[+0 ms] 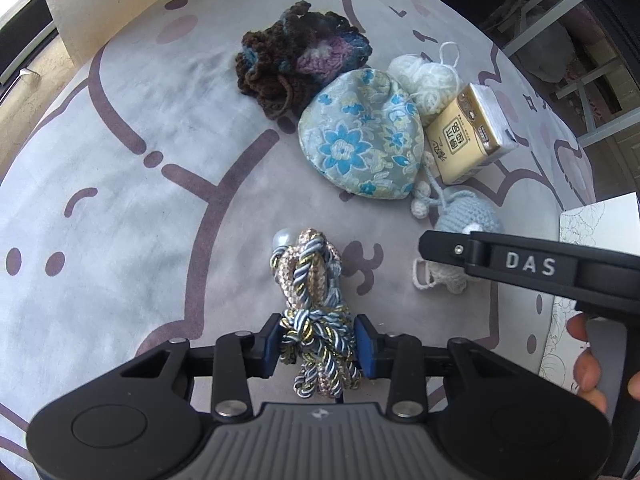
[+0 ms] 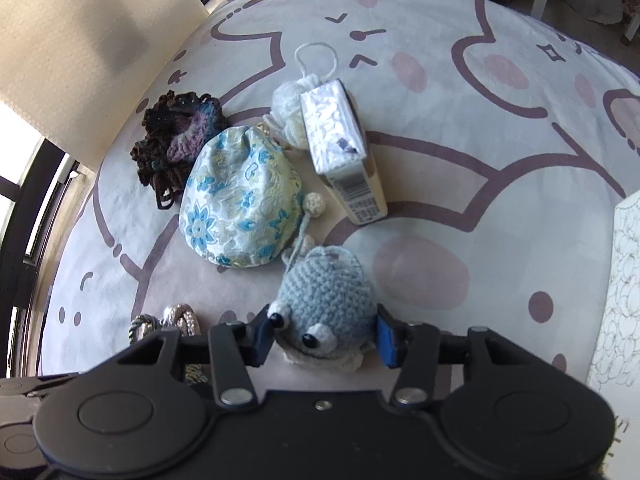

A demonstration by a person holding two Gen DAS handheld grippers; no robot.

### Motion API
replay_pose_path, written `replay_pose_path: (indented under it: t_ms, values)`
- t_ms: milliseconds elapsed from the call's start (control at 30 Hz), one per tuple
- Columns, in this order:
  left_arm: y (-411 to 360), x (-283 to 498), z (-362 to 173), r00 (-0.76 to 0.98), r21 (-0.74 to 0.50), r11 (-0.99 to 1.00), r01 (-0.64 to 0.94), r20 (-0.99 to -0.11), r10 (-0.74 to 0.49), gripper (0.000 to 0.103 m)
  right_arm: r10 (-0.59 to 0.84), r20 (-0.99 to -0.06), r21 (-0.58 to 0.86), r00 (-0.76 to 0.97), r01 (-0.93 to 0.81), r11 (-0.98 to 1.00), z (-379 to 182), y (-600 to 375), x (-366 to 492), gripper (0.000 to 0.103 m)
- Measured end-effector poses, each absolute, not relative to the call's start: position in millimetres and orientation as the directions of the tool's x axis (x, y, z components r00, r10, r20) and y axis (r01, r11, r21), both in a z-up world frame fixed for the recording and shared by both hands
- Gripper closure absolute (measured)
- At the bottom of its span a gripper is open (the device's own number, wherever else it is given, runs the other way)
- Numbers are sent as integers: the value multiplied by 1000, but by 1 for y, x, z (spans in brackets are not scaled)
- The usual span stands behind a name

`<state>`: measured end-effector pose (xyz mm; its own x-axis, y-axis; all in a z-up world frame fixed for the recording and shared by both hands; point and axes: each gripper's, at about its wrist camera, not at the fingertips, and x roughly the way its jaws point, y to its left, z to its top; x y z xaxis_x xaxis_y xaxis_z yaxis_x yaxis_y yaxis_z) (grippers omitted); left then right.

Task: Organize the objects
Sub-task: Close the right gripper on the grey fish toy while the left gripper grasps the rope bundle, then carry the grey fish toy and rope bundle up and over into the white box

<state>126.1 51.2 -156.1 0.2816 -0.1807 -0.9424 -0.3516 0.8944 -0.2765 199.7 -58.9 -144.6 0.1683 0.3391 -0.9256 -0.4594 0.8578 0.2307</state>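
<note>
2 grips: left hand-held gripper (image 1: 318, 344) clamps cord bundle (image 1: 310, 304); right hand-held gripper (image 2: 326, 334) seemingly pinches crochet toy (image 2: 326, 300).

One cord bundle (image 1: 314, 300), one floral pouch (image 1: 362, 136), one dark crochet piece (image 1: 298, 54), one white yarn ball (image 1: 428, 76). One tissue pack (image 1: 466, 134), one blue crochet toy (image 2: 330, 300). Two grippers: left (image 1: 318, 346), right (image 2: 326, 338).

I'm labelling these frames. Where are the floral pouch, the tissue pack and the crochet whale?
Floral pouch (image 1: 360, 136): left wrist view, on its blue flower panel.
Tissue pack (image 1: 466, 138): left wrist view, on its tan printed face.
Crochet whale (image 2: 326, 300): right wrist view, on its blue back.
</note>
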Motion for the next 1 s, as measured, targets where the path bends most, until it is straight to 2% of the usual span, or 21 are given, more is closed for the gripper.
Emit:
replay_pose_path:
  t_ms: [300, 500, 800, 1000]
  values:
    - [70, 122, -164, 295, -343, 799, -494, -931, -217, 62, 370, -904, 246, 216, -444, 862, -118, -79, 191, 52]
    - [63, 124, -161, 299, -313, 817, -484, -937, -182, 64, 367, -905, 238, 215, -460, 856, -110, -88, 177, 52]
    - [51, 127, -126, 397, -221, 922, -317, -914, -83, 67, 368, -896, 203, 249, -507, 838, -90, -98, 161, 52]
    - [37, 129, -86, 474, -176, 966, -191, -878, -66, 67, 396, -862, 201, 317, -502, 841, -59, -115, 160, 52]
